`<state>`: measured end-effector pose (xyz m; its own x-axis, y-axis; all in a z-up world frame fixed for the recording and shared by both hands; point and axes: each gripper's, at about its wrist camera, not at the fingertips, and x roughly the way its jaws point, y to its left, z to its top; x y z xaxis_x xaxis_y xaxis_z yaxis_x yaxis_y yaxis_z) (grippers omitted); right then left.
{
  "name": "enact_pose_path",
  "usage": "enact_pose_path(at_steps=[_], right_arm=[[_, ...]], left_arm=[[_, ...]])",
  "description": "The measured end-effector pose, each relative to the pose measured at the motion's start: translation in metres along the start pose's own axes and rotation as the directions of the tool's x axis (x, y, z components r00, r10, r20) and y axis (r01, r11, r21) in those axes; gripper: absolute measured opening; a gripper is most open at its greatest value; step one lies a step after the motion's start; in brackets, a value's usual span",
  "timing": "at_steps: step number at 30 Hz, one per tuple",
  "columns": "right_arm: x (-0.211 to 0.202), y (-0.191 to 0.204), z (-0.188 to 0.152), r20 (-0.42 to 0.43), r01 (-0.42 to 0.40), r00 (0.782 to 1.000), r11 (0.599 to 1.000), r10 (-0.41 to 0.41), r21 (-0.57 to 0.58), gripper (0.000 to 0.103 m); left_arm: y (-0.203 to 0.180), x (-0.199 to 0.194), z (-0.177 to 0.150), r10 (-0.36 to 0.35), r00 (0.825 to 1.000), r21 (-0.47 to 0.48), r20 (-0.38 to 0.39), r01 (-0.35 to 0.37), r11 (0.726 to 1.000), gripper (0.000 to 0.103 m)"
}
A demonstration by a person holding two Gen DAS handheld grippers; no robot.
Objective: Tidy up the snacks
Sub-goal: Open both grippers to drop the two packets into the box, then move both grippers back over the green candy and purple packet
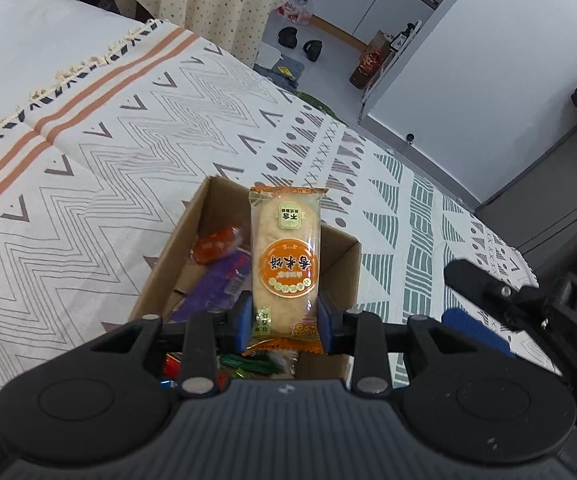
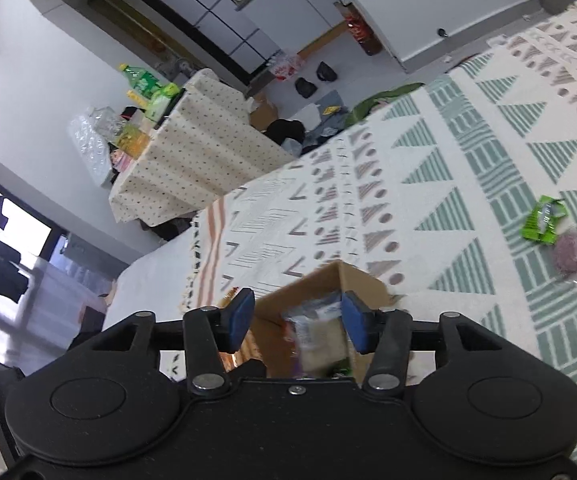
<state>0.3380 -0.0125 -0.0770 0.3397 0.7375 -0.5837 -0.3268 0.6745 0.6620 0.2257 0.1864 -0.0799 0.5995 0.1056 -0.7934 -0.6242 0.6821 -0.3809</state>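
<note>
Now, left wrist view: my left gripper (image 1: 286,322) clamped on rice cracker packet (image 1: 285,258) near bottom seal, over cardboard box (image 1: 338,264). Light, brittle, slick film; pinch sealed end, not cracker.

Right wrist view: my right gripper (image 2: 298,320) jaws spread, empty, above box; green packet (image 2: 544,220) on bed at 2 o'clock.

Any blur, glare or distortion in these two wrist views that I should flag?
Left wrist: sharp; the rice cracker packet in the left hand-held gripper shows legible print with slight wrapper glare; fisheye bends the room edges. Right wrist: horizon strongly tilted; the cardboard box contents under the open right hand-held gripper are motion-blurred, while the green wrapper is clearer; the window at left is overexposed.
</note>
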Motion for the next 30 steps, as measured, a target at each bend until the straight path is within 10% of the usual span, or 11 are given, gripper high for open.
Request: enact_pose_path(at_steps=[30], right_arm=[[-0.050, -0.073, 0.000, 0.044, 0.108, 0.993, 0.990, -0.112, 0.087, 0.073]], left_arm=[[-0.056, 0.012, -0.024, 0.012, 0.998, 0.071, -0.066, -0.007, 0.997, 0.063]])
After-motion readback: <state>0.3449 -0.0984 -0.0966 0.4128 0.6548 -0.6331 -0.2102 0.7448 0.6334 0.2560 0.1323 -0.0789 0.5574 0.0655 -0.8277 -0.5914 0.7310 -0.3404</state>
